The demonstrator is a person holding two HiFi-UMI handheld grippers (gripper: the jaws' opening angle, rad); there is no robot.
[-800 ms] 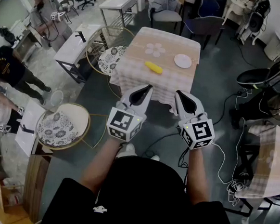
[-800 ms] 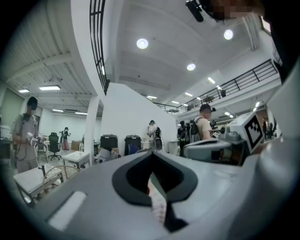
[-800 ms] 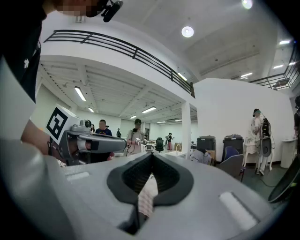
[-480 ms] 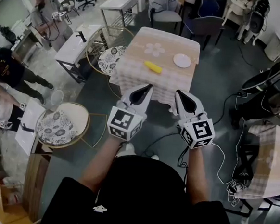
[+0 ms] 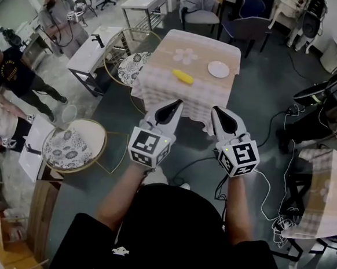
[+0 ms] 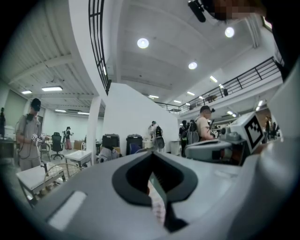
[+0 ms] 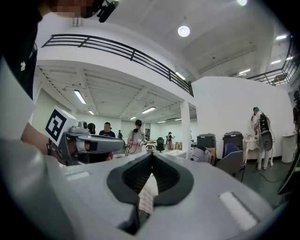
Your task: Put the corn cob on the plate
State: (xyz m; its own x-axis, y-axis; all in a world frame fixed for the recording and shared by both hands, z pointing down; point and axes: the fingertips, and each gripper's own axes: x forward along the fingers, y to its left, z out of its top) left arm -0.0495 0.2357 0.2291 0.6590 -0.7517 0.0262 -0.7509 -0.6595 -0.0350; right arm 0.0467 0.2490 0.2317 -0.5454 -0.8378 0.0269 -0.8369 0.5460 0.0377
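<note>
Left gripper (image 5: 176, 106) and right gripper (image 5: 215, 110) are held level and side by side in front of the person's body, well short of the table (image 5: 160, 92). In the left gripper view the jaws are seen pressed fully together, tip against tip, and nothing is gripped between them. In the right gripper view the same is shown: the jaws are completely closed and nothing is held.

The table is covered with a pale checked cloth on which a flower motif (image 5: 186, 56) is printed. The corn cob (image 5: 182, 76) is laid on this cloth, roughly at the middle of the table and slightly toward the near left, with its length set at a slant. The plate (image 5: 218, 69), small, round and white, is placed to the right of the cob and a little farther back, near the table's right edge. Cob and plate are kept apart, with bare cloth between them, and neither is touched by a gripper.
</note>
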